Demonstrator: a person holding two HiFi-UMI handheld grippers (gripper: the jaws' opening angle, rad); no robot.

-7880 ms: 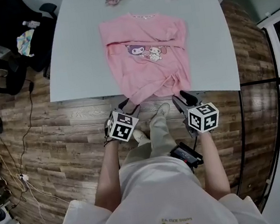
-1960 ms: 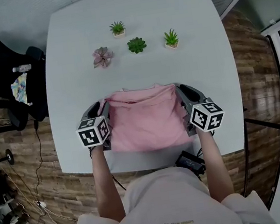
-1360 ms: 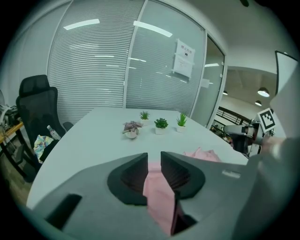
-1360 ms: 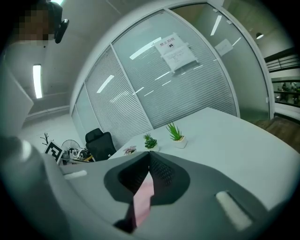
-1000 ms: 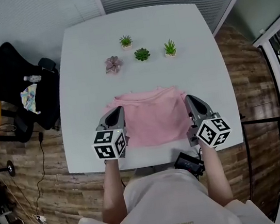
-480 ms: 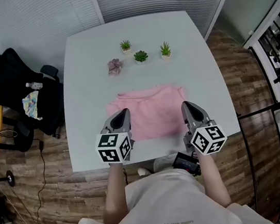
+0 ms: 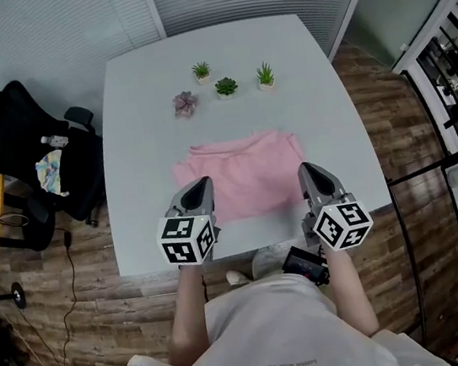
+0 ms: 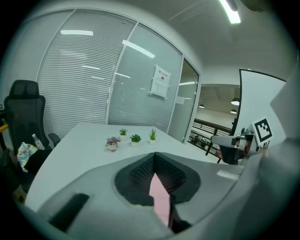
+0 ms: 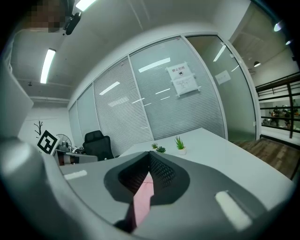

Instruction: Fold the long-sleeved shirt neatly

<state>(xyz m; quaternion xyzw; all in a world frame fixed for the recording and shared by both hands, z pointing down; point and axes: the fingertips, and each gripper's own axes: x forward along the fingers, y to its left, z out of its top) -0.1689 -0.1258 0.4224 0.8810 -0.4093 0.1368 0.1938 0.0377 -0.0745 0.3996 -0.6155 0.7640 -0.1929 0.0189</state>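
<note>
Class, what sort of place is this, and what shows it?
Probably an office meeting room: a white table, a black office chair beside it, and glass partition walls with blinds.

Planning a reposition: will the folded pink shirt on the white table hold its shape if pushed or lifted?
Probably floppy: the folded pink fabric shirt lies in flat soft layers with wavy edges, so a one-sided lift would likely unfold it. Pushed across the smooth white table, its layers may bunch before it slides.

shirt (image 7: 240, 174): soft matt pink cloth. table (image 7: 137, 106): smooth matt top. floor (image 7: 94, 309): wood planks, slight sheen.
</note>
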